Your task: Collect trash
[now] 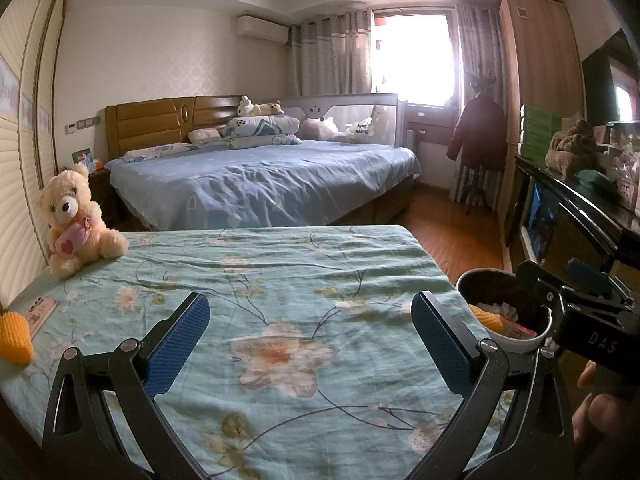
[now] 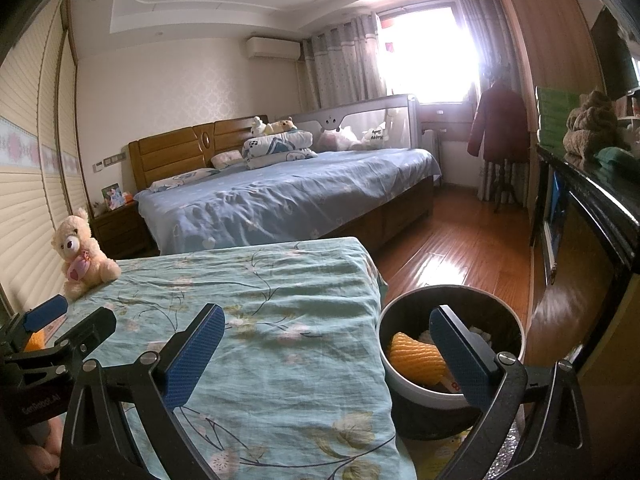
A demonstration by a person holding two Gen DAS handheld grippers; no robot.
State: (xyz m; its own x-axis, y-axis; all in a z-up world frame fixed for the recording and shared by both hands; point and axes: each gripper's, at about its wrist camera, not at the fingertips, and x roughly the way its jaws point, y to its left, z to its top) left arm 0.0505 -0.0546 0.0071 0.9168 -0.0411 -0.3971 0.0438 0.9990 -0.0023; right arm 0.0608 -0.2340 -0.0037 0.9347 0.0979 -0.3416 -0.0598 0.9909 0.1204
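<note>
A round trash bin (image 2: 516, 322) with a white rim stands on the floor off the right edge of the floral-covered table (image 2: 256, 296). It holds an orange foam net (image 2: 416, 356) and other scraps; it also shows in the left wrist view (image 1: 520, 345). Another orange foam net (image 1: 14, 338) lies at the table's left edge beside a pink flat packet (image 1: 40, 312). My left gripper (image 1: 310, 344) is open and empty over the table. My right gripper (image 2: 326, 356) is open and empty, straddling the table's right edge and the bin.
A cream teddy bear (image 1: 74, 220) sits at the table's far left corner. A blue-covered bed (image 1: 260, 176) lies beyond the table. A dark cabinet (image 2: 592, 216) runs along the right wall, with wooden floor (image 2: 448, 248) between it and the bed.
</note>
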